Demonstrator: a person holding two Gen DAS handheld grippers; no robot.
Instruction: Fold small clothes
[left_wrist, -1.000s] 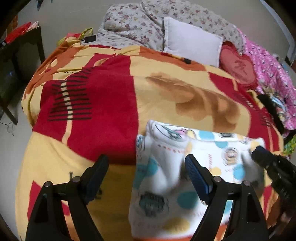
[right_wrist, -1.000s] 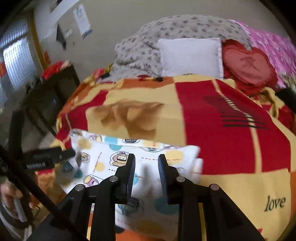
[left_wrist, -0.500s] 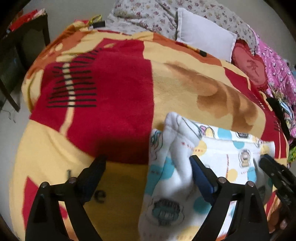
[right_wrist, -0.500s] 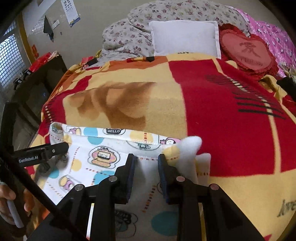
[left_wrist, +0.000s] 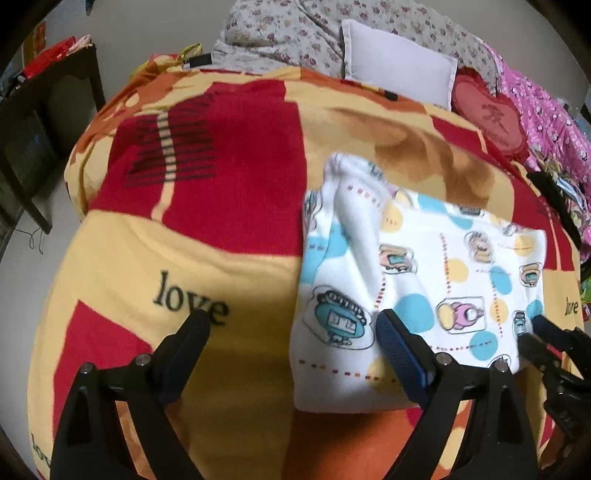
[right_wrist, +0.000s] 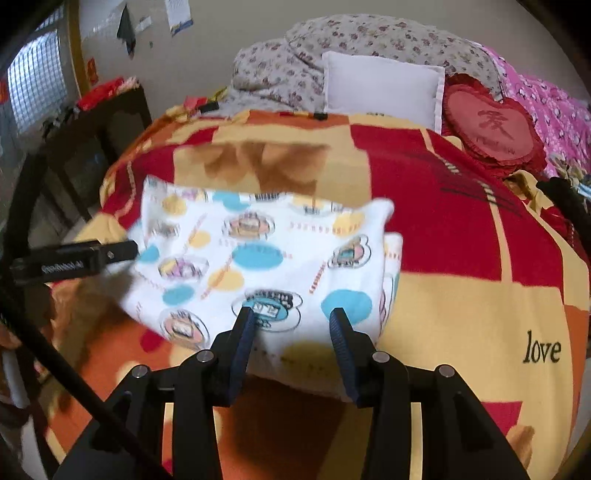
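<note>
bed: red-yellow blanket (left_wrist: 236, 177), "love" print
far: white pillow (right_wrist: 380, 86), floral quilt (right_wrist: 295, 59), heart cushion (right_wrist: 491, 125)
left: dark table (left_wrist: 40, 122), window (right_wrist: 33, 88)
wall: plain, posters (right_wrist: 177, 14)

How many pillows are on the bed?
2: a white pillow by the floral quilt, and a red heart cushion right beside it. More could hide under the quilt.

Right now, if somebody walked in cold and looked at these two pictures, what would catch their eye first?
First the white cartoon-print garment, folded and lying on the near part of the bed, with the left gripper and right gripper both open at its near edge. Next the loud red and yellow blanket under it, printed with the word love. At the headboard end sit a white pillow and a red heart cushion.
</note>
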